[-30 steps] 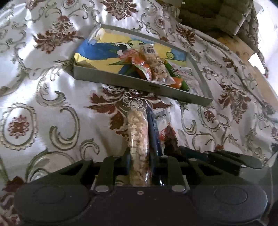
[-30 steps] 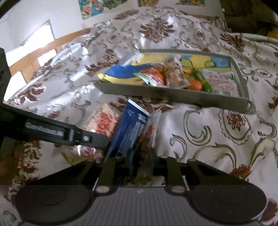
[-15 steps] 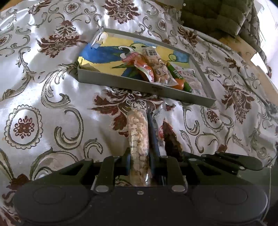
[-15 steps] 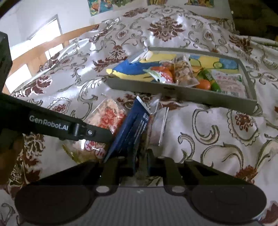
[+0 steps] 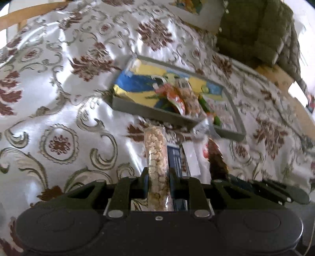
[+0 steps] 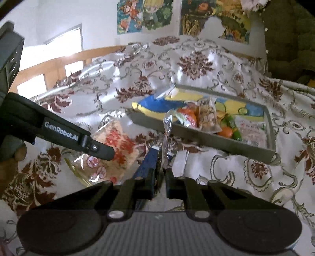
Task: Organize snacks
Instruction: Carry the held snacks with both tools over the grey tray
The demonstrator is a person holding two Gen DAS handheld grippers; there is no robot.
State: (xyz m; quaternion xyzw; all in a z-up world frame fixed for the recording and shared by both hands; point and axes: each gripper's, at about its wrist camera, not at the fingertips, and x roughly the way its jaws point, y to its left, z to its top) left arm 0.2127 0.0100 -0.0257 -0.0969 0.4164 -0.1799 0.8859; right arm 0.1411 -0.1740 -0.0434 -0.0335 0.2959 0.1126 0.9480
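Note:
My left gripper [image 5: 158,177] is shut on a clear packet of pale puffed snacks [image 5: 156,155], held edge-on above the patterned bedspread. My right gripper [image 6: 159,177] is shut on a thin clear snack packet [image 6: 167,134] that stands up between its fingers; a dark blue packet [image 6: 146,163] lies just below it. The grey tray [image 5: 149,110] lies ahead with a blue-and-yellow bag [image 5: 137,86], an orange packet [image 5: 175,98] and several others inside. The tray also shows in the right wrist view [image 6: 216,140].
The left gripper's arm [image 6: 59,130] crosses the left of the right wrist view, over a red-and-white snack bag [image 6: 114,149] on the bedspread. A green quilted cushion [image 5: 256,29] sits behind the tray. Posters [image 6: 143,13] hang on the wall.
Both grippers have risen and pulled back, so the tray looks farther off. The right gripper's clear packet now stands upright, lifted off the blue packet.

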